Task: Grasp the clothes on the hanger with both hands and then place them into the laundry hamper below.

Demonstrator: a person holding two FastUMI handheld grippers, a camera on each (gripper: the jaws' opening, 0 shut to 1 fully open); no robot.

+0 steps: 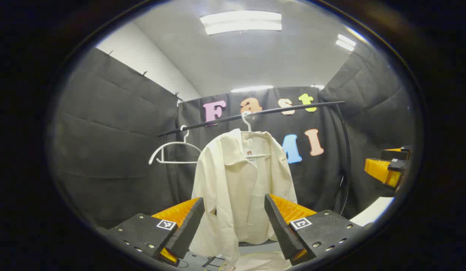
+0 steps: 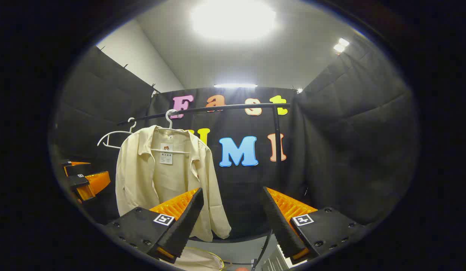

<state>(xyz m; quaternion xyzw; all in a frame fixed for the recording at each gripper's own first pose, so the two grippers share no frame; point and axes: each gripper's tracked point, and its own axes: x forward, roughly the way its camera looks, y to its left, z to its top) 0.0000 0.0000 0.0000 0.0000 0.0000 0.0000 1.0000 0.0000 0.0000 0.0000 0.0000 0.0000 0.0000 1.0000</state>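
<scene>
Left gripper [image 1: 235, 222] and right gripper [image 2: 233, 218] spread wide, holding nothing. Cream shirt [image 1: 240, 180] on hanger [image 1: 252, 131] looks light, floppy; pinch each shoulder.

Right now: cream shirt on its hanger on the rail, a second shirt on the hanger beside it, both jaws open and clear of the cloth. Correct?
Not quite: the second hanger is bare, as the left gripper view shows. The rest stands: the cream shirt hangs on its hanger on the rail, and the left gripper and right gripper have open jaws, clear of the cloth.
</scene>
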